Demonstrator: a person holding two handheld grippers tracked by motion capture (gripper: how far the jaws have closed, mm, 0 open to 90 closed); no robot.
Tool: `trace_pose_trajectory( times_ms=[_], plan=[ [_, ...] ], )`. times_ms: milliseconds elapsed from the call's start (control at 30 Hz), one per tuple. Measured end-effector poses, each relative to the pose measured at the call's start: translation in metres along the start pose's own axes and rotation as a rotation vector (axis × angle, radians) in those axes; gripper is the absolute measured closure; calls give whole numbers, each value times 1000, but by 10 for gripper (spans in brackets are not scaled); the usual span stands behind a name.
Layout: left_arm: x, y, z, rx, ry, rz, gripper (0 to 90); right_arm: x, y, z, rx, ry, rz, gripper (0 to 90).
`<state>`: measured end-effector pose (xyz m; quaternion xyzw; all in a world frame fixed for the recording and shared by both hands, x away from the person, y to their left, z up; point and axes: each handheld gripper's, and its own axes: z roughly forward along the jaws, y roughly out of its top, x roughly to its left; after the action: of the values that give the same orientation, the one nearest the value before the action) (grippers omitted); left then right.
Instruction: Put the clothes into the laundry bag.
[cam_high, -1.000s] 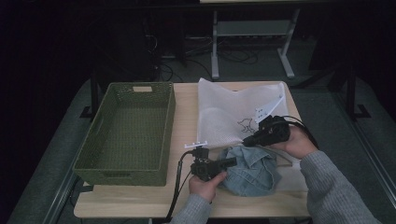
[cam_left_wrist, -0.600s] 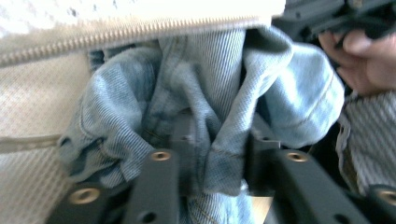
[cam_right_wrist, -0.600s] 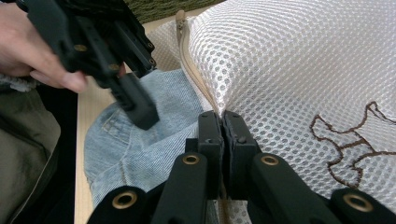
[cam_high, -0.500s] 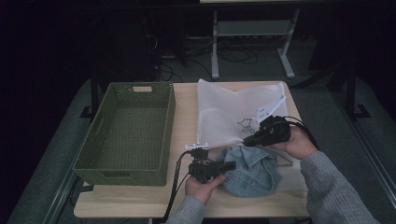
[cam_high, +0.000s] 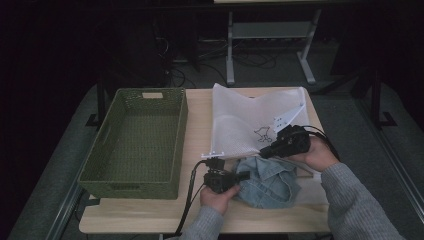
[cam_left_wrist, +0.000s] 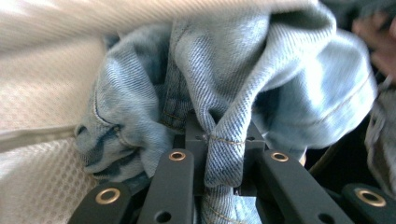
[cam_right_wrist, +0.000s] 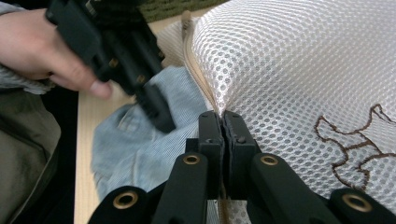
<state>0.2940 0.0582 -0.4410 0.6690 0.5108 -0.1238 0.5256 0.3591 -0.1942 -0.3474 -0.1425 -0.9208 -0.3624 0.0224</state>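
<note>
A crumpled light-blue denim garment (cam_high: 270, 182) (cam_left_wrist: 280, 70) lies at the table's front, partly under the lifted edge of a white mesh bag (cam_high: 245, 120) (cam_right_wrist: 299, 70) with a brown embroidered figure. My left gripper (cam_high: 246, 175) (cam_left_wrist: 225, 140) is at the denim's left side. Its jaws have just been closing and now pinch a fold of denim. My right gripper (cam_high: 264, 152) (cam_right_wrist: 222, 116) is shut on the bag's seamed edge, holding it up above the denim. In the right gripper view, the left gripper (cam_right_wrist: 154, 105) rests on the denim.
A green woven basket (cam_high: 130, 187) stands empty on the left half of the wooden table (cam_high: 197, 115). Beyond the table's far edge, on the dark floor, are a metal stand and cables.
My left gripper has shifted slightly at the denim's left edge and the fabric there has bunched differently. The right hand has kept still with the bag's edge.
</note>
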Motion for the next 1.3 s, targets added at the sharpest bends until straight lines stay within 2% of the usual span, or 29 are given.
trace_pose_trajectory(
  times_ms=[167, 233, 367, 467, 533, 600, 633, 667, 733, 833, 900, 933, 967, 1067, 1233, 1300],
  plan=[
    [0, 3, -5, -51, 10, -14, 807, 4, 1, -5, -5, 20, -13, 873],
    [-1, 3, -5, -63, 6, -14, 807, 4, 2, -8, -25, 33, -15, 873],
    [0, 0, -3, -31, 22, 7, 791, 3, 2, -5, -7, 25, -6, 873],
    [1, -5, -6, 5, 34, 43, 692, 1, 1, 0, 1, 26, -3, 872],
    [2, -7, -10, 40, 38, 60, 539, 0, 0, 2, 7, 24, 6, 872],
    [0, -9, -15, 58, 44, 94, 461, -1, -1, 2, 4, 24, 9, 872],
    [-1, -10, -17, 82, 50, 114, 433, -2, -1, 3, 5, 23, 9, 873],
    [-3, -11, -19, 94, 55, 128, 416, -2, 0, 3, 4, 22, 10, 872],
    [-5, -13, -22, 116, 88, 180, 401, -2, 0, 4, 6, 19, 8, 872],
    [-8, -15, -24, 122, 124, 206, 402, -1, 0, 4, 8, 17, 7, 872],
    [-7, -15, -25, 114, 129, 200, 396, -1, 0, 5, 9, 15, 6, 872],
    [-7, -15, -28, 88, 123, 163, 396, -1, 0, 5, 9, 15, 7, 872],
    [-7, -16, -29, 81, 125, 160, 381, -2, -1, 5, 9, 15, 8, 872],
    [-2, -16, -28, 93, 106, 109, 383, -3, -1, 6, 11, 18, 15, 872],
    [8, -16, -11, 184, 73, 23, 385, -4, 0, 8, 15, 20, 13, 872],
    [8, -18, -3, 188, 76, 23, 385, -3, 1, 9, 16, 20, 7, 872]
  ],
)
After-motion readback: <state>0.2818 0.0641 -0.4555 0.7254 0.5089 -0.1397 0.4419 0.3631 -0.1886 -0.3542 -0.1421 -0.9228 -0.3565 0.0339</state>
